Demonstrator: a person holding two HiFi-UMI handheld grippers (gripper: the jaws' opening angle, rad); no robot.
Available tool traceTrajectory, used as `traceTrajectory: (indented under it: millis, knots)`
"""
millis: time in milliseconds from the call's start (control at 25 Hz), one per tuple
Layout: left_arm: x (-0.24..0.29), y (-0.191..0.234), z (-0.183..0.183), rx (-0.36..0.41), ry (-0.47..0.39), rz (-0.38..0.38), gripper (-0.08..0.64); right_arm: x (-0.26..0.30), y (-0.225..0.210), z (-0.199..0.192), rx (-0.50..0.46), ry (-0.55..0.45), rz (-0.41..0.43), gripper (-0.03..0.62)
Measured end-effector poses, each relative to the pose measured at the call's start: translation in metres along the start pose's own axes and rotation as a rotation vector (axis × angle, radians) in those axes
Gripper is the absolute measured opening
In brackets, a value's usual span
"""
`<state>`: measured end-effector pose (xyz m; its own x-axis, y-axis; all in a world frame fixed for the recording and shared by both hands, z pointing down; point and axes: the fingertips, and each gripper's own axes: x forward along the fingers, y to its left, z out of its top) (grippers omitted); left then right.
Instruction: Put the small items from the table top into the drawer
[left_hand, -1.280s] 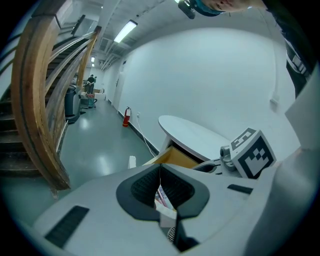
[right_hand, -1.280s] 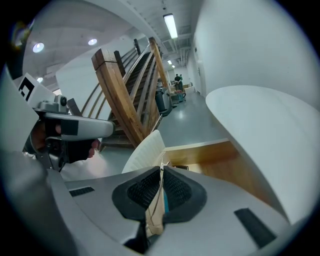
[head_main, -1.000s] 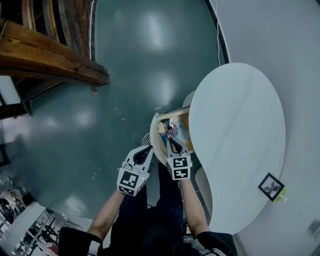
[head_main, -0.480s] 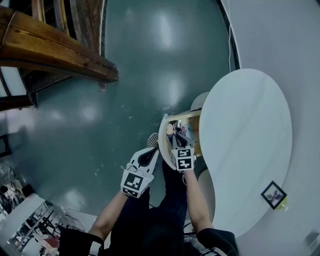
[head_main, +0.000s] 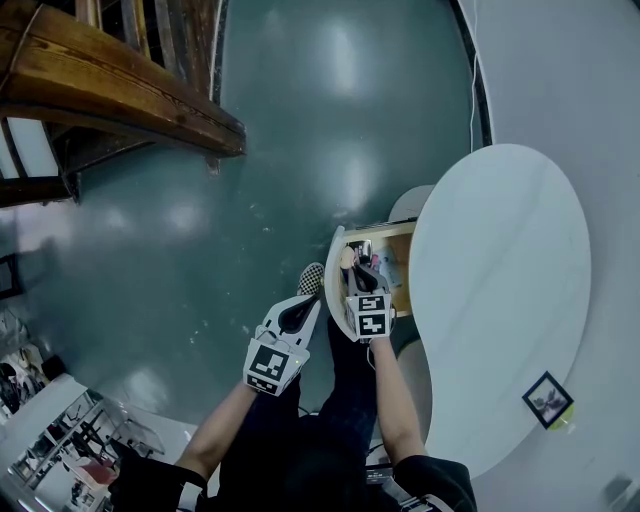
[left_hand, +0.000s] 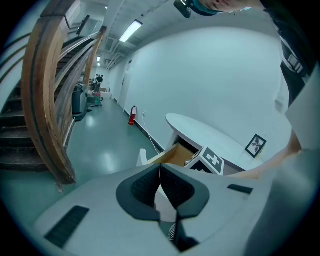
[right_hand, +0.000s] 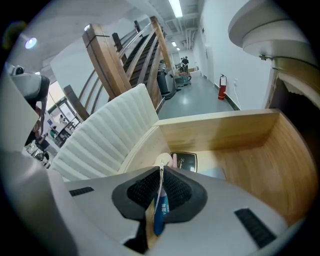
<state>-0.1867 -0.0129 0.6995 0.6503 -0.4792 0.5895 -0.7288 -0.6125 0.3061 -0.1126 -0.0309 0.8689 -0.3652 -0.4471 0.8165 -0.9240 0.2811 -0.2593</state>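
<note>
Head view. White oval tabletop (head_main: 500, 260) at right, bare except for a small picture frame (head_main: 547, 398) near its edge. Drawer (head_main: 390, 231) pulled out from under the tabletop, toward the green floor (head_main: 300, 120). Right hand-held gripper (head_main: 356, 270) tilted down into the drawer opening. Left hand-held gripper (head_main: 303, 308) just beside it, outside the drawer. Drawer contents too small to sort here.

Left gripper view. Left hand-held gripper (left_hand: 160, 167) clenched at the tips, nothing between the pads. Drawer (left_hand: 172, 155) and tabletop (left_hand: 210, 135) visible beyond, picture frame (left_hand: 256, 145) upright at the far end.

Right gripper view. Right hand-held gripper (right_hand: 161, 172) clamped on a thin blue packet (right_hand: 159, 210), held above the wooden drawer (right_hand: 220, 132) floor, not resting on it. Already in the drawer: a dark flat box (right_hand: 183, 161) and a cream rounded item (right_hand: 164, 160) beside it.

Progress, as judged: far along. At least two items stowed, one in hand over the drawer, not yet released. Left to do: drop the packet, possibly fetch the picture frame, if counted as a small item.
</note>
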Motion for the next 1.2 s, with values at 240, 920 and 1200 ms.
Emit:
traceTrajectory:
  millis: [240,920,1200]
  knots:
    - [-0.003,0.001,0.0,0.004,0.002,-0.004,0.02,-0.007,0.004,0.006,0.029,-0.059,0.022,0.07]
    - [-0.019,-0.007,0.022,0.055,-0.035,-0.014,0.02,-0.045,0.015,0.025,-0.011,-0.101,-0.007,0.132]
    - [-0.038,-0.019,0.05,0.101,-0.075,-0.016,0.02,-0.094,0.02,0.055,-0.016,-0.202,-0.053,0.058]
